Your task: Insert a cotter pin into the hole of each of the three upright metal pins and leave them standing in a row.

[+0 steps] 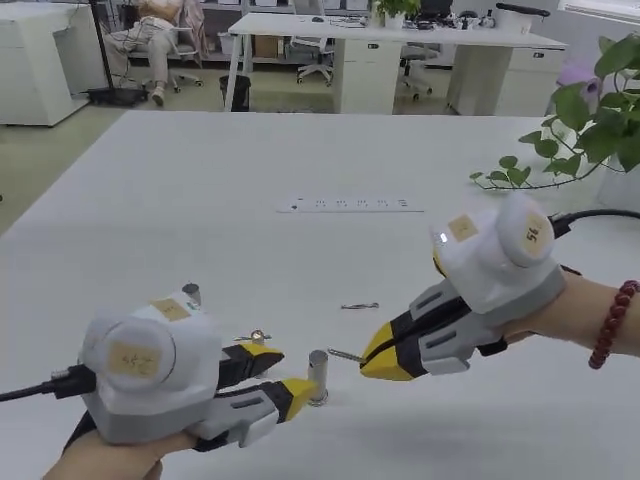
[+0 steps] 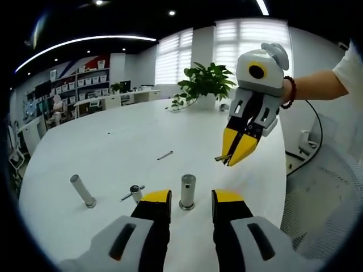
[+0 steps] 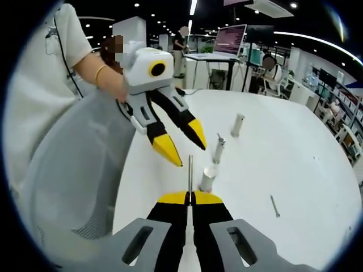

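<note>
right gripper (image 3: 190,198) clenched on cotter pin (image 3: 190,170), tip just beside nearest metal pin (image 1: 318,375). left gripper (image 1: 288,372) released, jaws apart near that pin; pin's hole too small to see.

Held cotter pin (image 1: 345,354): back end hidden inside the right tongs (image 1: 366,361).
Middle pin (image 1: 258,338): lower part hidden behind the left tongs (image 1: 299,370).
Plant (image 1: 578,105): cut off at the right edge of the frame.
</note>
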`<state>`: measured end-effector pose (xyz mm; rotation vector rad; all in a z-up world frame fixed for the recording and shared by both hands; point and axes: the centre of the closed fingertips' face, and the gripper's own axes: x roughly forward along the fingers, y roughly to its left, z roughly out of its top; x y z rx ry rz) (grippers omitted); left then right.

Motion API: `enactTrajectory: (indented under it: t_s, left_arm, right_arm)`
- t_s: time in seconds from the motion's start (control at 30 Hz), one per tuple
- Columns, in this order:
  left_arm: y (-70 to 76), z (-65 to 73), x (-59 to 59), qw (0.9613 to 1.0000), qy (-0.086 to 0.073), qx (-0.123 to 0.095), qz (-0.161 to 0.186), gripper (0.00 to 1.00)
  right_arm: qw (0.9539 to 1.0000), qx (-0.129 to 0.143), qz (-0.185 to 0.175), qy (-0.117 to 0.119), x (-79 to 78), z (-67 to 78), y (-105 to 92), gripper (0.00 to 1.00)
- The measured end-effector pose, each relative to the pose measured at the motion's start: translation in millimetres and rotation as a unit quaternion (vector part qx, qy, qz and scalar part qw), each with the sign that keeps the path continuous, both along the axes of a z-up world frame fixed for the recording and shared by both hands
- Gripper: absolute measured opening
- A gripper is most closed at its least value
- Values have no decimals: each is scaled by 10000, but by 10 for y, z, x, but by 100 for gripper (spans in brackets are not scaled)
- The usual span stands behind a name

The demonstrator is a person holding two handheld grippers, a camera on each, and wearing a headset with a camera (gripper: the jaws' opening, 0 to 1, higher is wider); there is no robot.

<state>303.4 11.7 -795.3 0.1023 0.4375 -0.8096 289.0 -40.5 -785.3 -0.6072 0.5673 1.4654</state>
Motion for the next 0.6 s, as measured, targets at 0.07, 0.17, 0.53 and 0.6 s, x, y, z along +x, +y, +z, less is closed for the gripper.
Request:
enactTrajectory:
  t_s: [0.07, 0.17, 0.53, 0.6]
  left_arm:
    - [-14, -44, 23, 10000, 16, 64, 70, 28]
    - [-29, -88, 59, 9997, 46, 113, 218, 28]
    - [-170, -212, 166, 9984, 63, 351, 432, 27]
    - [-173, -239, 195, 9980, 87, 367, 507, 27]
  right_arm:
    - [10000, -46, -46, -11, 28, -18, -17, 2]
    - [9999, -130, -105, -46, 70, -51, -45, 2]
    - [9988, -381, -319, -48, 179, -175, -142, 3]
    - [9985, -425, -352, -34, 190, -193, -163, 3]
